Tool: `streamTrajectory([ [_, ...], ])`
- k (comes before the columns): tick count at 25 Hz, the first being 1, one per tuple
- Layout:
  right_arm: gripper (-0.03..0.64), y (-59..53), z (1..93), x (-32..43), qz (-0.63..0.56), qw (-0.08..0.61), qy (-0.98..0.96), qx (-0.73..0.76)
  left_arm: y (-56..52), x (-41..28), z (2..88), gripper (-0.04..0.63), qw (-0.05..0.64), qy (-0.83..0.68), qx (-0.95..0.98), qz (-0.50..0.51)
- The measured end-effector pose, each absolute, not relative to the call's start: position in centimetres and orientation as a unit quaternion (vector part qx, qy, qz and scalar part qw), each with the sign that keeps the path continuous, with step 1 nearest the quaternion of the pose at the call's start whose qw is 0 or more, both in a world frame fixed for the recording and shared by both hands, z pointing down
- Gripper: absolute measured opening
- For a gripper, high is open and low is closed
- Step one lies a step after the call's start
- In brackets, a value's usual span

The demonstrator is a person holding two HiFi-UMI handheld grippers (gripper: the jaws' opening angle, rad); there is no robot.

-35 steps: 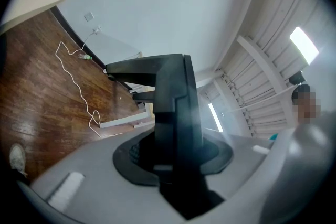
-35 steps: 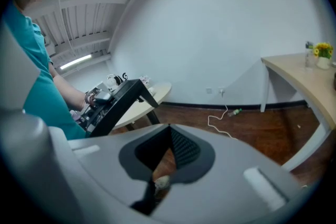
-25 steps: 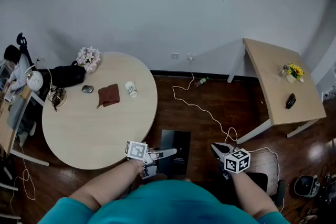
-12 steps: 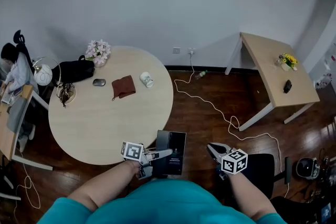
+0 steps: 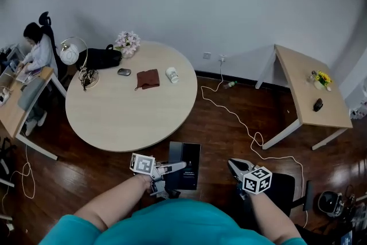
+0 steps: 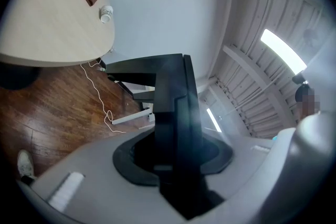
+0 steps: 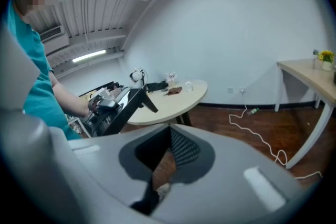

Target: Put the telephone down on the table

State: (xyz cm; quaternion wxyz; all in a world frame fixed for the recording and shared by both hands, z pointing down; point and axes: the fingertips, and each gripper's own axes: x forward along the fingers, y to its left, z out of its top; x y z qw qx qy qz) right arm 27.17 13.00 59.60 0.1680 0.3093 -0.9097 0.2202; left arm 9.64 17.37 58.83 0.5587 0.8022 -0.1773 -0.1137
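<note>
The room has a dark wooden floor (image 5: 229,135) and a plain white wall (image 5: 218,3). A round pale worktop (image 5: 123,115) stands at the far left. Along its far edge we see a brown cloth (image 5: 148,78), a white mug (image 5: 172,74), a mouse (image 5: 124,72), a black bag (image 5: 103,57) and a bunch of pink flowers (image 5: 127,40). A rectangular worktop (image 5: 304,100) stands at the far right, carrying yellow flowers (image 5: 323,78) and a small dark object (image 5: 318,104) that we cannot identify. A white cable (image 5: 238,123) trails across the floor between the two worktops. A person (image 5: 35,51) sits at a desk at the far left edge.

The telephone (image 5: 189,158) is a flat, black, rectangular slab with a few lines of small pale print on its face, too small to read. It hangs over the floor, just near of the round worktop's near edge, and does not touch that worktop. The left claw (image 5: 175,168) is clenched on it. In the left gripper view the black body runs straight up between the two jaws.

The right claw (image 5: 234,164) hangs at the near right, above a black chair (image 5: 284,183). Its jaws are drawn close together and grasp nothing. Only a thin strip of floor shows between them.
</note>
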Motion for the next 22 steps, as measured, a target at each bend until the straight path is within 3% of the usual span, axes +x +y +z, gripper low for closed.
streamTrajectory([
  [9,0.003,18.0,60.7,25.6,0.221,0.175,-0.921,0.271,24.3,8.0,58.7,0.175,0.553,-0.209,0.797,-0.121],
  [22,0.003,18.8,59.2,9.0,0.219,0.151,-0.913,0.309,27.0,-11.4,58.5,0.175,0.54,-0.201,0.811,-0.101],
])
